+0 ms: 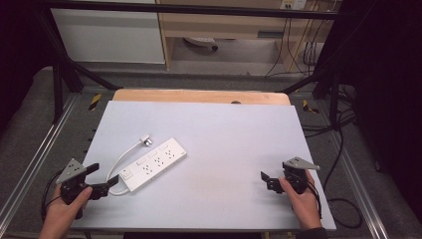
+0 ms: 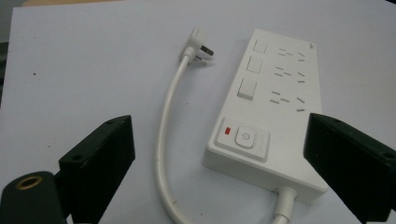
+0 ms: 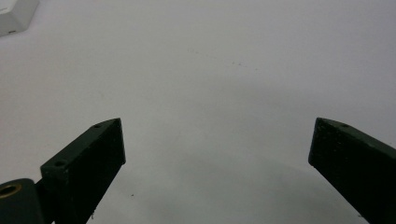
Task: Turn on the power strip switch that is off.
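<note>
The white power strip [image 2: 271, 112] is lying flat just ahead of my left gripper [image 1: 102, 180], its switch end nearest me and its short cord [image 2: 166, 140] looping round to the plug [image 2: 198, 44] lying beyond. I am holding that gripper spread wide and empty, seemingly lining up on the strip. My right gripper [image 1: 271, 180], also gaping and empty, is waiting well apart over bare table [image 1: 224, 134].

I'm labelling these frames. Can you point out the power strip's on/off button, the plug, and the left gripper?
on/off button [image 2: 245, 137]: left gripper view, on its round power symbol.
plug [image 2: 198, 45]: left gripper view, on its white body.
left gripper [image 1: 106, 178]: high view, midway between its open jaws.
</note>
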Demonstrator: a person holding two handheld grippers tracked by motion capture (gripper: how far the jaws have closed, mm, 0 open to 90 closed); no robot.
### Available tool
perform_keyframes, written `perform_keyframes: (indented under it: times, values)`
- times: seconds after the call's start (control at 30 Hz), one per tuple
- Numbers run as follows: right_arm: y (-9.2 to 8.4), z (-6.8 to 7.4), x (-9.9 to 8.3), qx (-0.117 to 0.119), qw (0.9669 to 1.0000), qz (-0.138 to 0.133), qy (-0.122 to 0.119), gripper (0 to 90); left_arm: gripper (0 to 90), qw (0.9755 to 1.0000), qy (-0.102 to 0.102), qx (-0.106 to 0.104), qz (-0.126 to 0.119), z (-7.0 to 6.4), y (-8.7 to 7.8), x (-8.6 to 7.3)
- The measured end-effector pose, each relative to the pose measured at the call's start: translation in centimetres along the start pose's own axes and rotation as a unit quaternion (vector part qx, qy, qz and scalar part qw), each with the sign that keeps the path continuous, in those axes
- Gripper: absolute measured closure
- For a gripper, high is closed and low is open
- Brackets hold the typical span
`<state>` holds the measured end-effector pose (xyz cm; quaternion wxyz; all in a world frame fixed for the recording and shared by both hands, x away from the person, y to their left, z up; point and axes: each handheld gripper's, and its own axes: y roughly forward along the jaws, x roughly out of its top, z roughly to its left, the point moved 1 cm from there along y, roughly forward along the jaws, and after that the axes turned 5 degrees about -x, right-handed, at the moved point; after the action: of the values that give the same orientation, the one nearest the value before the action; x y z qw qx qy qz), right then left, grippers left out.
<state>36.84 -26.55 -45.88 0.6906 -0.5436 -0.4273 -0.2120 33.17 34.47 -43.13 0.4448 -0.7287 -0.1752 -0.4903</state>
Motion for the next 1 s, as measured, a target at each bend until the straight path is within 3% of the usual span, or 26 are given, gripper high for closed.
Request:
perform_keyframes:
  times: [0.27, 1.0]
  values:
    - [0.1, 0.1, 0.0, 0.003, 1.0000, 0.003, -0.004, 4.3, 9.0, 1.0000, 0.002, -0.003, 0.000, -0.2, -0.1, 0.0]
    - [0.1, 0.3, 0.2, 0.000, 1.0000, -0.003, -0.006, 4.0, 8.5, 0.9988, -0.009, -0.018, -0.044, -1.2, -1.0, 1.0]
